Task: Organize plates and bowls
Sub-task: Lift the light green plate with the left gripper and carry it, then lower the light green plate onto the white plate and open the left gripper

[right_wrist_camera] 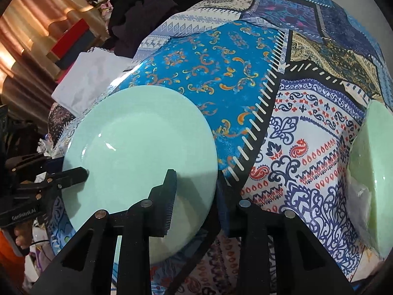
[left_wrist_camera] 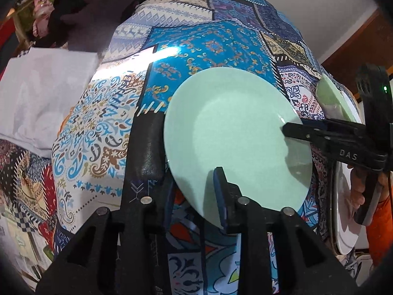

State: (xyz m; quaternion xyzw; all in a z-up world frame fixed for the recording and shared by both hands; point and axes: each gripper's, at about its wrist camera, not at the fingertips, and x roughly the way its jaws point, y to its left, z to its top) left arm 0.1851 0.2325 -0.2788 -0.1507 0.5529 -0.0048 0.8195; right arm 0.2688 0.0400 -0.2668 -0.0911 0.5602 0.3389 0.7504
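A glossy patchwork-patterned tablecloth (left_wrist_camera: 208, 46) in blues, creams and reds covers the table and fills both wrist views. On it lies a round, pale mint-green ceramic plate (left_wrist_camera: 235, 142), set over the bright blue paisley patch and the black stitched border; the right wrist view shows the same plate (right_wrist_camera: 137, 152) low and left.

Off the table's left side sits a white folded cloth (left_wrist_camera: 41, 93), with a heap of dark clothing (left_wrist_camera: 93, 7) behind it. At the right edge stands a second, greener piece of tableware (right_wrist_camera: 375, 172), only partly in frame, so its shape cannot be told.

The left gripper (left_wrist_camera: 191, 172) straddles the near rim of the mint plate: one finger lies outside the rim, the other over the plate's face, with a wide gap between them, so it is not clamped. The right gripper (right_wrist_camera: 196, 191) likewise stands spread across the plate's opposite rim, one finger above the plate, the other beside it over the cloth.
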